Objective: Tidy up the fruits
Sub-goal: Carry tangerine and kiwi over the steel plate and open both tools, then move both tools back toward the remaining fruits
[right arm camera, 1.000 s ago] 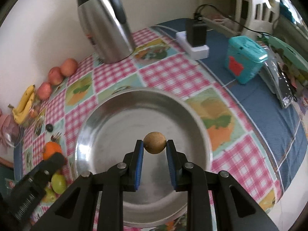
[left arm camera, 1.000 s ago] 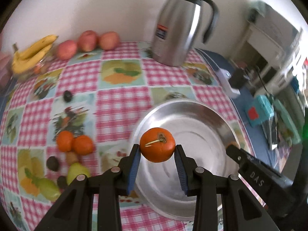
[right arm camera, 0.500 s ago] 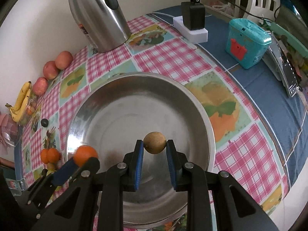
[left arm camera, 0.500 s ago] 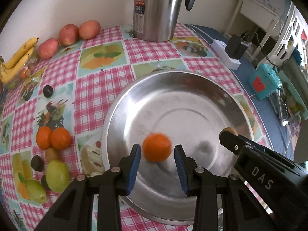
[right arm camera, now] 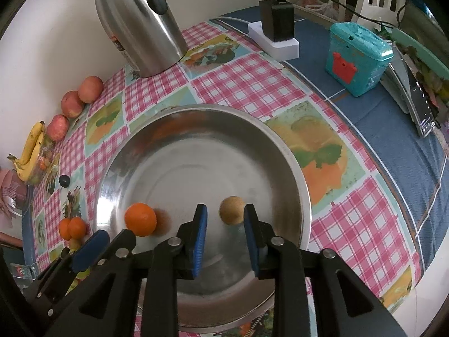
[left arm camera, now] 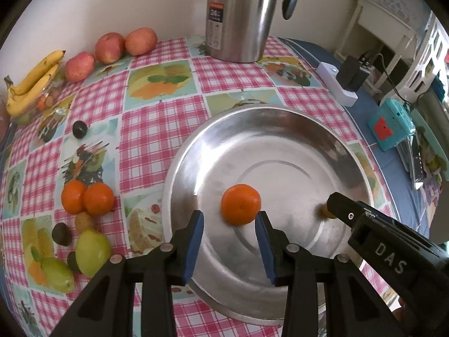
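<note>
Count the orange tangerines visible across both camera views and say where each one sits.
3. One tangerine lies in the steel bowl, just ahead of the left gripper. Two more sit touching on the tablecloth left of the bowl. Others may be hidden.

The bowl (left arm camera: 362,168) sits on the counter (left arm camera: 157,129). In it lie an orange (left arm camera: 240,204) and, to its right, a small round fruit (right arm camera: 231,210). Behind the bowl stands a flask (left arm camera: 238,16). Left of the flask, along the wall, lie three apples (left arm camera: 109,47), then bananas (left arm camera: 33,81). Left of the bowl, two more oranges (left arm camera: 87,198) touch, with pears (left arm camera: 92,248) before them. A power strip (right arm camera: 275,42) lies right of the flask.
</note>
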Action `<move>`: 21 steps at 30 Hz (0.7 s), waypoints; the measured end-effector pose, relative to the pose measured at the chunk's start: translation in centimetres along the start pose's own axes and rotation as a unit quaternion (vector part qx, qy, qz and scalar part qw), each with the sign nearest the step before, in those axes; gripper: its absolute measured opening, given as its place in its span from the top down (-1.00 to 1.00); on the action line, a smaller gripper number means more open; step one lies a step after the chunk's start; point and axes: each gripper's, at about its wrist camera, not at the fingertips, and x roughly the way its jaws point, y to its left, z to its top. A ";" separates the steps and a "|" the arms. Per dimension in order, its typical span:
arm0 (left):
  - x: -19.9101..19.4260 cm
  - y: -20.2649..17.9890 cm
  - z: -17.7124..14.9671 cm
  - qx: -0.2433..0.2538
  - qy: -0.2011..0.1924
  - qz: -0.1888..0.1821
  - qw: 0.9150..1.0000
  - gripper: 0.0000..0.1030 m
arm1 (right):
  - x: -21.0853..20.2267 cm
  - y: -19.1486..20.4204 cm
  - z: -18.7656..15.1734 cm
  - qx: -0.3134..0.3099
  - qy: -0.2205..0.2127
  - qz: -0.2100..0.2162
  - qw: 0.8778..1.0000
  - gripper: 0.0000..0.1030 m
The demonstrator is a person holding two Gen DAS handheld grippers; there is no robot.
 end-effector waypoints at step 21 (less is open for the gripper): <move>-3.5 10.2 0.1 -0.169 -0.017 0.077 0.982 -0.37 | -1.4 3.0 -0.4 -0.057 -0.013 0.005 0.998 -0.27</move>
